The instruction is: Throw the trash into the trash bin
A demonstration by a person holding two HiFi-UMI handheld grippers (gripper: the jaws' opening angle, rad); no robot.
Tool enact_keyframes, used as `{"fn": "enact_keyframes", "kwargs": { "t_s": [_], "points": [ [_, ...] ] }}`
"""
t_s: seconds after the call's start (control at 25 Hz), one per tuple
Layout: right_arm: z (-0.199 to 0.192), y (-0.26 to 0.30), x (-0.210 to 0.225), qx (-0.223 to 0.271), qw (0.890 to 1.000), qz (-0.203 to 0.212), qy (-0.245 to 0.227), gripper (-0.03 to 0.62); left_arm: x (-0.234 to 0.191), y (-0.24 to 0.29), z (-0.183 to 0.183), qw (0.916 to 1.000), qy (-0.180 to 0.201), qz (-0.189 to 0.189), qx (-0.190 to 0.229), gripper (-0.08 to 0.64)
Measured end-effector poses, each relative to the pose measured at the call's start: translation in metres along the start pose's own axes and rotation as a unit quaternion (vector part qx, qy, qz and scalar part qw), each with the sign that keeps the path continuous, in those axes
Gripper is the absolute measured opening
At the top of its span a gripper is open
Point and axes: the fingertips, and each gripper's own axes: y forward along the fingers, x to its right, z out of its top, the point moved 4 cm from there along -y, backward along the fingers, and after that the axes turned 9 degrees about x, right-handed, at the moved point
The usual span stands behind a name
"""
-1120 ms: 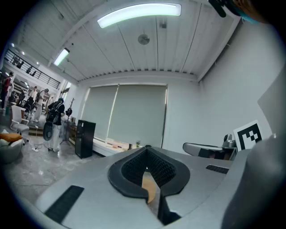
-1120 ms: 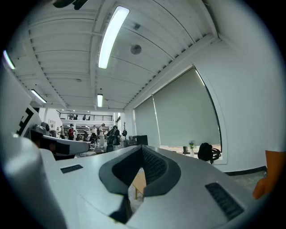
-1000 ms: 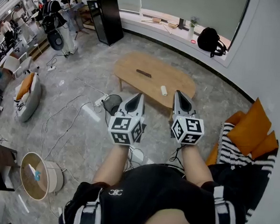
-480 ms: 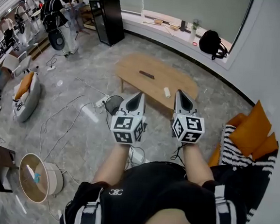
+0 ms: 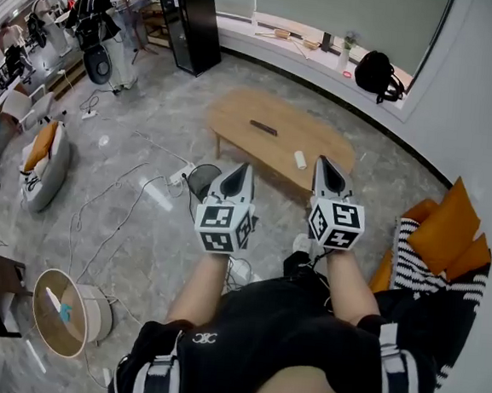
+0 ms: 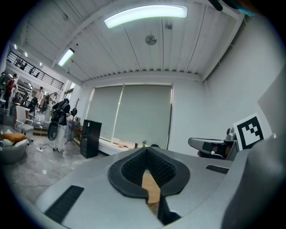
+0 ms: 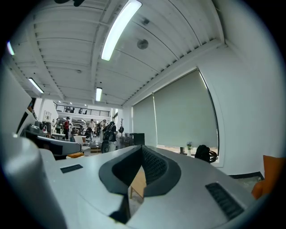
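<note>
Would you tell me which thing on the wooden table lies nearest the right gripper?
The small white roll by the table's near edge; the dark flat thing lies farther back.

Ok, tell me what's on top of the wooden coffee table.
The wooden table carries a dark flat object and a white cylinder. The right tongs cover part of its near edge, so anything there is hidden.

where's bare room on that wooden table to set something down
Free: the wooden table's left end, left of the dark flat object, and the strip between that object and the white roll. The right end beyond the roll is partly hidden by the right gripper. Crowded: the floor by the mesh bin, strewn with cables.
</note>
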Motion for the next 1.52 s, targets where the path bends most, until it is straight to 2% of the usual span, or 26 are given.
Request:
{"fn": "enact_keyframes", "kwargs": {
  "t_s": [0.4,0.68,1.16,1.52],
  "points": [
    [-0.025,0.074,0.055,0.004,1.000,0.003,0.001,0.011,-0.010,0.083,-0.014,0.9998,0.015,0.011,-0.004,0.012],
    [-0.040,0.155,0.110,-0.004,1.000,0.014,0.006,0.011,-0.019,0.173,-0.021,0.9995,0.012,0.023,-0.018,0.012],
    [-0.073,0.299,0.228,-0.026,0.999,0.027,0.025,0.011,-0.023,0.367,-0.038,0.9985,0.011,0.026,-0.046,0.012],
    [-0.112,0.364,0.266,-0.056,0.997,0.030,0.039,0.011,-0.038,0.445,-0.071,0.9964,-0.001,0.027,-0.080,0.012]
  ]
}}
